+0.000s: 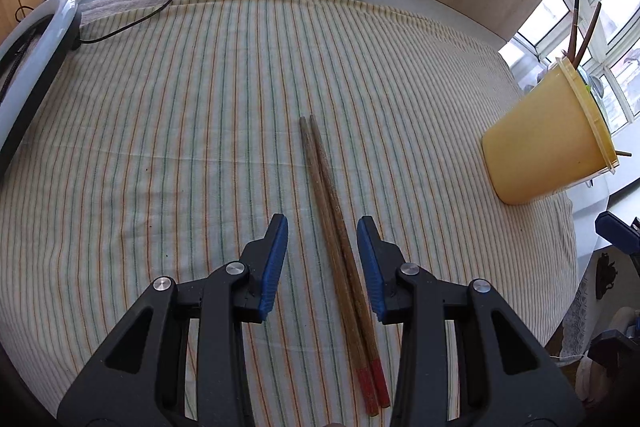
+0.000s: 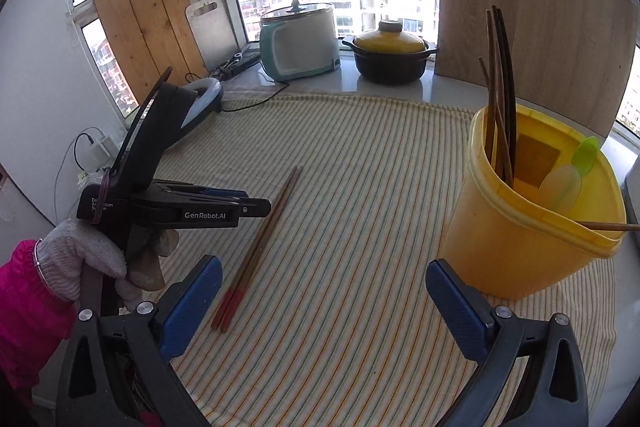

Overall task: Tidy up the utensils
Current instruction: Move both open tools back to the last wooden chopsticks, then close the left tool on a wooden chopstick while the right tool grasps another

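Observation:
A pair of brown chopsticks [image 1: 336, 227] with red ends lies side by side on the striped cloth [image 1: 180, 127]. My left gripper [image 1: 323, 221] hangs over them, partly open. The sticks run between its blue pads, nearer the right pad [image 1: 370, 259], and neither pad presses on them. The right wrist view shows the same chopsticks [image 2: 264, 231] and the left gripper [image 2: 262, 205] from the side, held by a gloved hand [image 2: 92, 255]. My right gripper [image 2: 323, 263] stands wide open with nothing between its fingers. Just right of it is a yellow bucket [image 2: 516, 247] holding dark chopsticks [image 2: 500, 87] and green spoons [image 2: 586, 151].
The yellow bucket [image 1: 548, 139] stands near the cloth's right edge. On the sill behind are a teal cooker [image 2: 298, 43] and a black pot with a yellow lid [image 2: 390, 59]. Wooden boards [image 2: 520, 7] lean at the back. A cable [image 1: 132, 23] trails over the far left.

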The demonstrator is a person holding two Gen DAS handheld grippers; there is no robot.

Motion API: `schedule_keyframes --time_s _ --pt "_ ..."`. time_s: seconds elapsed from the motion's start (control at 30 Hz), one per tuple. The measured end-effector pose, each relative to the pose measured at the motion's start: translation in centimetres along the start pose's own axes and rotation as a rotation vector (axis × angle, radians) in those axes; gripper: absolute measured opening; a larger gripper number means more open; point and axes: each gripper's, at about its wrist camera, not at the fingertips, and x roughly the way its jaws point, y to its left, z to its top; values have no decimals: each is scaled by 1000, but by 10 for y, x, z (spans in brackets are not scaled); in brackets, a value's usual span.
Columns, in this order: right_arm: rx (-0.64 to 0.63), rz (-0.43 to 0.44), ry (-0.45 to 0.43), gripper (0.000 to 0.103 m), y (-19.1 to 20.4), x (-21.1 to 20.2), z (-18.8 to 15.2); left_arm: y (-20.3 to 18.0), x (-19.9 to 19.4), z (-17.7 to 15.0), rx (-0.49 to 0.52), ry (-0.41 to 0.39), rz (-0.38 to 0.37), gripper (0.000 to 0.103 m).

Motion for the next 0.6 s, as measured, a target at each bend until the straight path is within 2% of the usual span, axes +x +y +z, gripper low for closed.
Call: schedule_keyframes --time_s 0.03,0.1,0.17,0.23,0.3,0.43,0.6 --pt "16 4 9 101 -3 2 1 0 2 1 3 3 2 36" --pt "46 12 17 94 -8 6 1 0 6 4 10 10 19 25" --pt "67 19 27 85 -12 7 0 -2 8 5 22 11 31 22" --pt "75 19 28 81 -14 6 -2 -4 10 6 37 11 49 15" --pt "76 20 25 80 -15 6 -3 -5 14 7 40 22 51 15" --pt "74 22 27 69 -14 6 -4 -8 19 8 58 33 73 14" --pt "77 22 24 68 -13 7 0 -15 23 9 85 40 97 13"
